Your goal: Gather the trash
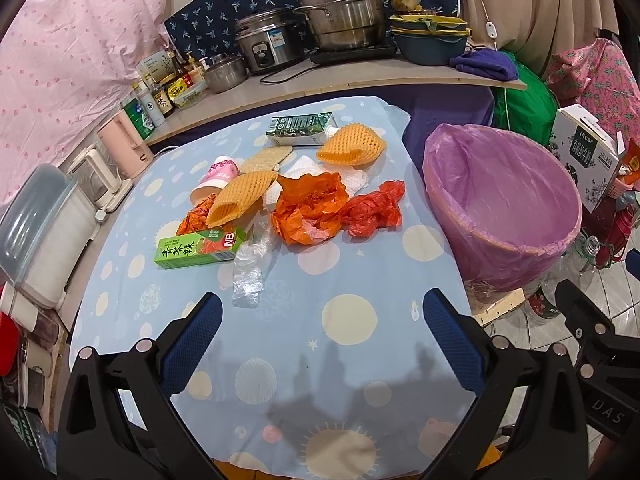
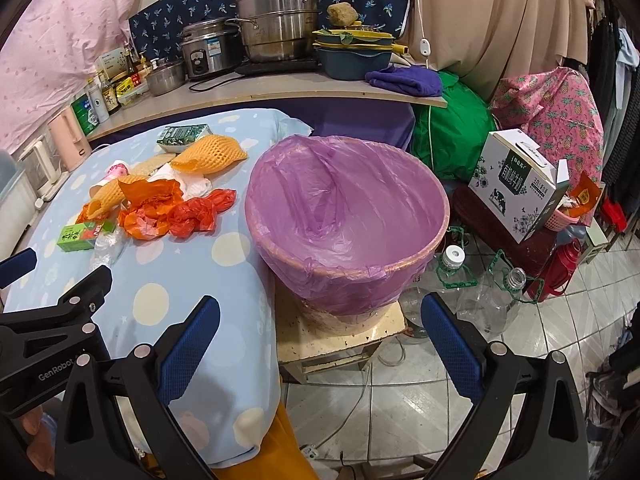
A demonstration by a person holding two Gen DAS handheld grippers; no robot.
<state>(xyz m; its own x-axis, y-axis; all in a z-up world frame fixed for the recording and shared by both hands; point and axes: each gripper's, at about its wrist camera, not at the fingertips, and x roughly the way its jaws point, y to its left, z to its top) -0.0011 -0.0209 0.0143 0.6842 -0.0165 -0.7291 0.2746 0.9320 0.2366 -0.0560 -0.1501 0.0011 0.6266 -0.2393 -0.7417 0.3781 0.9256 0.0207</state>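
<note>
Trash lies in a heap on the blue spotted tablecloth (image 1: 352,320): a green drink carton (image 1: 198,249), a clear plastic wrapper (image 1: 250,272), orange plastic bags (image 1: 310,210), a red bag (image 1: 374,210), two orange foam nets (image 1: 352,146), a pink cup (image 1: 216,178), white tissue and a dark green box (image 1: 300,129). A bin with a purple liner (image 2: 346,220) stands right of the table, with nothing in it. My left gripper (image 1: 322,322) is open and empty, near the table's front, short of the heap. My right gripper (image 2: 320,324) is open and empty, in front of the bin.
A counter behind the table carries steel pots (image 1: 340,4), a rice cooker (image 1: 268,42), bottles and basins. Kettles (image 1: 124,142) stand at the left. A milk carton box (image 2: 520,184), plastic bottles (image 2: 452,268) and a red flask (image 2: 556,268) crowd the floor to the right.
</note>
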